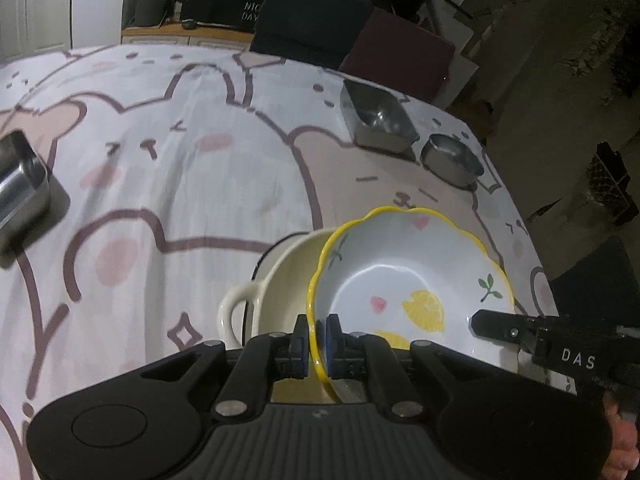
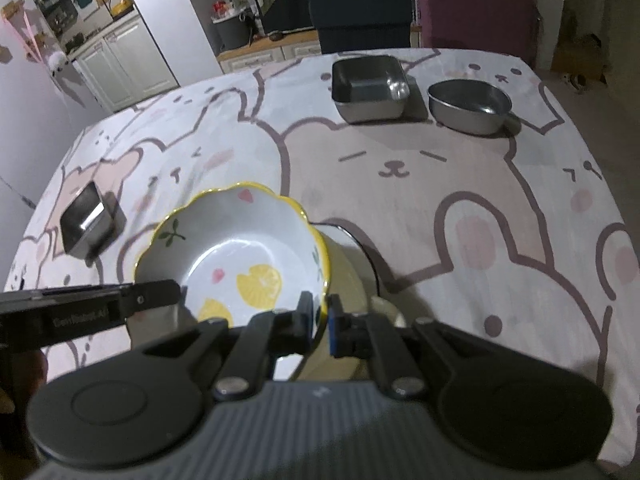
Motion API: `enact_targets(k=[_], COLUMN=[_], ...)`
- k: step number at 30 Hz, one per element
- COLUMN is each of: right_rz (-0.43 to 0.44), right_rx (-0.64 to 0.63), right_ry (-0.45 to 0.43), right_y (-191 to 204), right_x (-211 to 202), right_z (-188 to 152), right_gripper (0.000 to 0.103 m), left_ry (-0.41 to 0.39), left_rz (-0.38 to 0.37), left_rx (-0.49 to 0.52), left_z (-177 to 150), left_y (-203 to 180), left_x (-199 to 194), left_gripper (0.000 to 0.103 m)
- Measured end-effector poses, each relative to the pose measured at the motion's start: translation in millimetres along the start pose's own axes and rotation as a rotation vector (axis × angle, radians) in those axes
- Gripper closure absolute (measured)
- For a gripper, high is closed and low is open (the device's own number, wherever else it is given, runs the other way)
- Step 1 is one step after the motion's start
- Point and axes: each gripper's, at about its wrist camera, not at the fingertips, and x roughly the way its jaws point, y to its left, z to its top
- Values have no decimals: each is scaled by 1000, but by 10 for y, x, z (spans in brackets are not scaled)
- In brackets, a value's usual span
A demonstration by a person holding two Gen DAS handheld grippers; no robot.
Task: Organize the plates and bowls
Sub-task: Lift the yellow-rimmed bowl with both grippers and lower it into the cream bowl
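The white ceramic bowl with a scalloped yellow rim and lemon print [image 1: 400, 280] is held tilted above the cream enamel pot with a side handle [image 1: 256, 300], which stands on the desk under a bear-print cloth [image 1: 160, 160]. Whether bowl and pot touch cannot be told.

The left tool [image 1: 316, 338] is clamped narrow on the bowl's rim, one pad inside and one outside. The right tool [image 2: 320, 318] grips the opposite rim edge the same way.

Handling, as a judgement: the bowl is rigid, glazed and probably slippery, moderately light, and liable to chip if knocked against the pot. The thin rim is the only practical hold; two opposed grips limit swinging.

Farther off stand a square steel tray [image 2: 370, 88], a round steel bowl [image 2: 470, 106] just beside it, and a second square steel container [image 2: 86, 220] well apart at the far side.
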Motion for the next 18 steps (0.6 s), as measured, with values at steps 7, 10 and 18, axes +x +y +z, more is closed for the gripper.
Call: enact_targets(k=[7, 10, 18], right_rz=[-18, -23, -30], right_rx=[-36, -45, -61], right_ry=[47, 68, 99], right_y=[-24, -31, -38], right_x=[165, 239, 351], right_z=[-27, -47, -28], right_gripper=[94, 94, 94], left_ry=[30, 41, 60], left_rz=[4, 7, 24], left_rx=[3, 9, 50], left_z=[-48, -61, -75], left_y=[35, 42, 26], left_x=[157, 206, 290], left_gripper=[95, 94, 93])
